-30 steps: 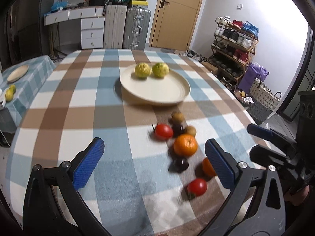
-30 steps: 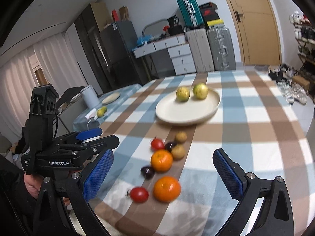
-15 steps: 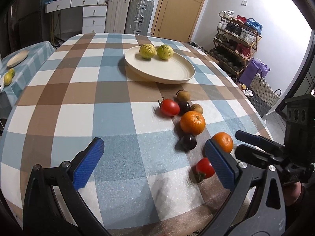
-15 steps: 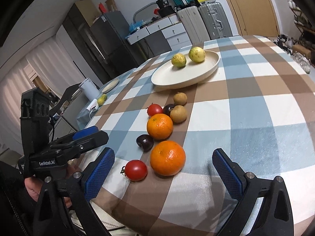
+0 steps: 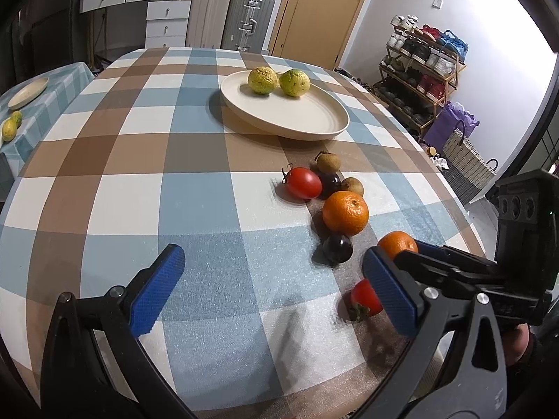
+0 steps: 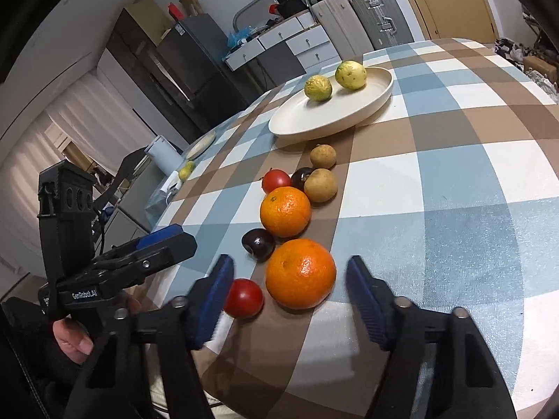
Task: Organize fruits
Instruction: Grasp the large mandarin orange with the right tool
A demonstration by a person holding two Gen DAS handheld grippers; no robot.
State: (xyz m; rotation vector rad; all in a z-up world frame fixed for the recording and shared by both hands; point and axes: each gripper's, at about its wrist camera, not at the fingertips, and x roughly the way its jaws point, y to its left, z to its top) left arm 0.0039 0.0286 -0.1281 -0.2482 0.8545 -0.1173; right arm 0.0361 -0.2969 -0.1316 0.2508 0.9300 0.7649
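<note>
Left gripper point(image 5: 272, 288) is held wide open, empty, over checked cloth point(image 5: 195, 202). Right gripper point(image 6: 290, 296) — open, unclamped — straddles the dimpled near orange point(image 6: 300, 273); glossy tomato point(image 6: 243, 298) sits beside its left pad. Smooth round plate point(image 6: 349, 115) lies beyond.

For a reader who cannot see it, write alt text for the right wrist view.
The open right gripper straddles the nearest large orange on the checked tablecloth. Beyond, two yellow-green fruits sit on a round cream plate.
</note>
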